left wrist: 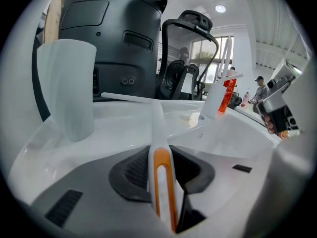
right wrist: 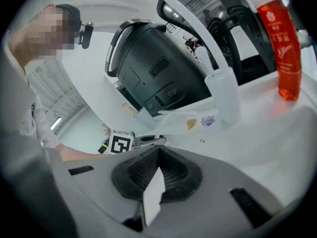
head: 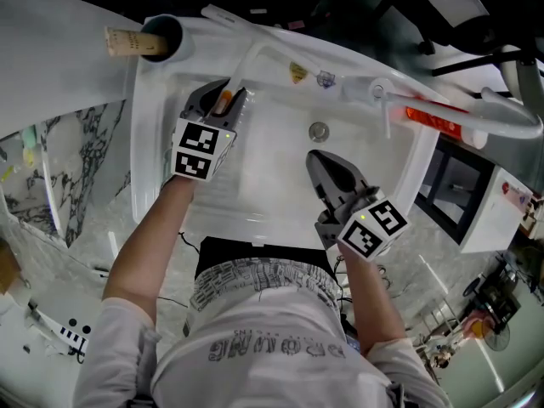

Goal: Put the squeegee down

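The left gripper [head: 223,92] has its fingers clamped on the white plastic squeegee [left wrist: 158,128], gripping the part of the handle with the orange loop; the handle runs straight out ahead of the fingers to a slim white crossbar lying near the back rim of the glossy white basin [head: 280,168]; I cannot tell whether that crossbar touches the rim or hangs just above it. A translucent white plastic cup [left wrist: 69,90] stands ahead and to the left of these fingers, near the crossbar's left end; a clear bottle of orange-red liquid [left wrist: 228,94] stands well ahead to the right. The right gripper [head: 312,155] hovers over the basin, its fingers together at the tips and holding nothing that I can make out. The squeegee is not yet down. The main risk, as I judge it, lies in letting go while the handle is tilted and unsupported: the smooth sloped basin wall beneath the fingers could send the tool sliding or clattering towards the metal drain [head: 319,130]; a sideways swing of the long crossbar while lowering could clip the cup and tip it; fingers parted only a little might drag the handle back with them.
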`<state>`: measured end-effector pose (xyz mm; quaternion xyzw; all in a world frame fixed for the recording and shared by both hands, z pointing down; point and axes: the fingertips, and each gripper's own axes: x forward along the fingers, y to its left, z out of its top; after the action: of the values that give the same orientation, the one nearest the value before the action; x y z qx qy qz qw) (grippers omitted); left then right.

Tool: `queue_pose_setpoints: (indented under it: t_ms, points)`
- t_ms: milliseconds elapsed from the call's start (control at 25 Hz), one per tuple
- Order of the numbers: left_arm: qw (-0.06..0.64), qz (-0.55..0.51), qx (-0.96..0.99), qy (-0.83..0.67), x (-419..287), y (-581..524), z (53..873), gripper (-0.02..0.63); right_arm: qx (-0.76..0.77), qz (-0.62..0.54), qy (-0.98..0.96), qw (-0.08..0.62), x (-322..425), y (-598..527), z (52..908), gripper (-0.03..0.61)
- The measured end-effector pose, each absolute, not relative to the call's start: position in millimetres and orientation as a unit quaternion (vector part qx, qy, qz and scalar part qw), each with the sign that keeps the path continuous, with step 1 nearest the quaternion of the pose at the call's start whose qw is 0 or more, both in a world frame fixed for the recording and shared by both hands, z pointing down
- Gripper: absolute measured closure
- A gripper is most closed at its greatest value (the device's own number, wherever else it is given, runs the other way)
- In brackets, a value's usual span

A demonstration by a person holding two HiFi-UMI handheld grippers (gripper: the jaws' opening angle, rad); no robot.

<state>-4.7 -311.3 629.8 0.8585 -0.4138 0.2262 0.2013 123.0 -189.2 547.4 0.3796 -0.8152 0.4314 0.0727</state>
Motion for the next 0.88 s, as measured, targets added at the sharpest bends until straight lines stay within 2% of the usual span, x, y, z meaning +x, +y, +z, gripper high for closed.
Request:
queue_pose_setpoints:
  t_ms: [880]
  points:
    - [0.197, 0.229, 0.860, -0.412, -6, -302, 612, 0.439, 0.377, 0.419, -0.824, 0.057, 116, -186, 528, 0.571]
